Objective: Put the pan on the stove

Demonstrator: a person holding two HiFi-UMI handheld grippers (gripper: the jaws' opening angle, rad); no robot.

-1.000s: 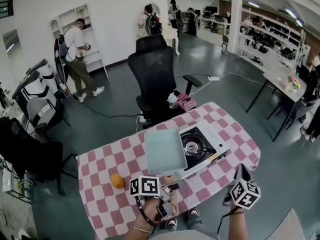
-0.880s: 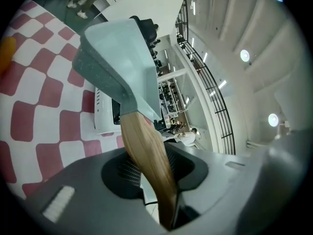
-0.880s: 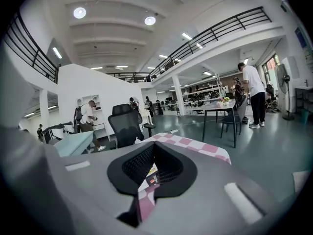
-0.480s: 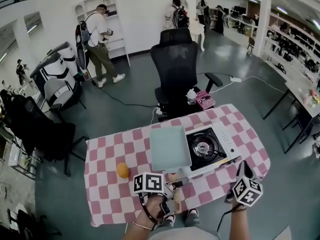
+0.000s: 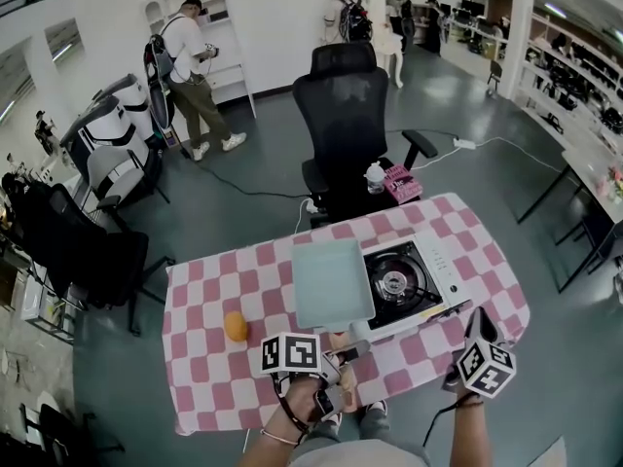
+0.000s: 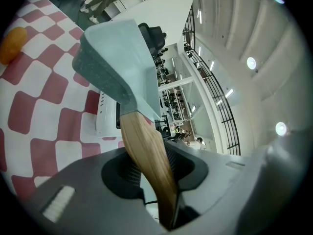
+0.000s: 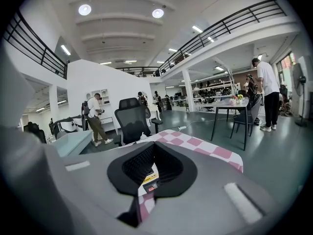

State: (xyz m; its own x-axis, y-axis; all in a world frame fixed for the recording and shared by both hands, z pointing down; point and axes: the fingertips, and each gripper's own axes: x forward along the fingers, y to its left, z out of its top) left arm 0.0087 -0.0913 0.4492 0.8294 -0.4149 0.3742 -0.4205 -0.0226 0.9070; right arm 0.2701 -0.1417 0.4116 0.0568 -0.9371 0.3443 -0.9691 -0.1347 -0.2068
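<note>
A pale green square pan (image 5: 331,282) with a wooden handle (image 5: 343,346) hangs level over the checkered table, covering the left part of the white gas stove (image 5: 428,278). The burner (image 5: 395,284) lies bare just right of the pan. My left gripper (image 5: 336,356) is shut on the handle at the table's front edge. In the left gripper view the handle (image 6: 146,155) runs up from between the jaws to the pan (image 6: 117,62). My right gripper (image 5: 477,331) hovers at the front right corner, its jaws all but together with nothing in them (image 7: 143,182).
An orange fruit (image 5: 235,326) lies on the cloth left of the pan. A black office chair (image 5: 346,115) stands behind the table (image 5: 214,377), with a bottle and a pink item on its seat. People stand far back by white shelves.
The head view has shifted and the whole scene sits slightly differently in frame. The pan stays over the stove's left side in the left gripper's hold. The right gripper stays put.
</note>
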